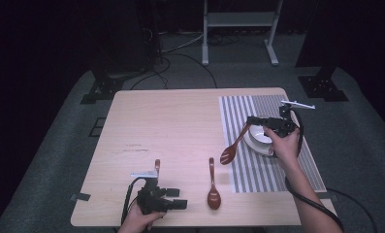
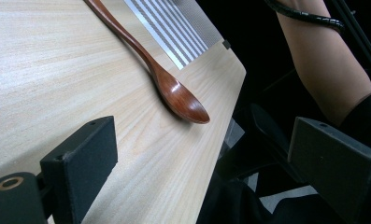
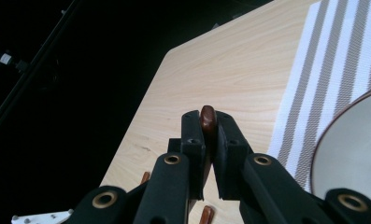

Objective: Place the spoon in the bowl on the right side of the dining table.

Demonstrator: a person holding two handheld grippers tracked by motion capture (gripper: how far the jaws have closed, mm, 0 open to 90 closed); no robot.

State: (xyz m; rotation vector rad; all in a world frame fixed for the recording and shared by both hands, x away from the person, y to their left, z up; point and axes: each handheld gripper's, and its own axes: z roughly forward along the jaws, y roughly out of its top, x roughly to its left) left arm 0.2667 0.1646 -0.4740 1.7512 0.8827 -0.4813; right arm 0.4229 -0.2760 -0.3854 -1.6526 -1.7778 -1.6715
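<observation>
My right gripper (image 1: 252,121) hovers over the striped placemat (image 1: 238,109), shut on the handle end of a brown wooden spoon (image 1: 231,149). The spoon hangs slanted, its bowl low over the mat's left edge. In the right gripper view the handle tip (image 3: 208,117) sticks up between the pressed jaws of the right gripper (image 3: 209,128). A second wooden spoon (image 1: 213,189) lies flat on the table near the front edge. My left gripper (image 1: 178,198) rests just left of it, open and holding nothing. In the left gripper view that second spoon (image 2: 174,88) lies ahead of the left gripper (image 2: 202,140).
A white bowl (image 1: 262,138) on a plate sits on the mat under my right hand, and the bowl's rim (image 3: 356,144) fills the lower right of the right gripper view. A third spoon handle (image 1: 157,166) lies behind the left gripper. The table's front edge (image 2: 220,140) is close.
</observation>
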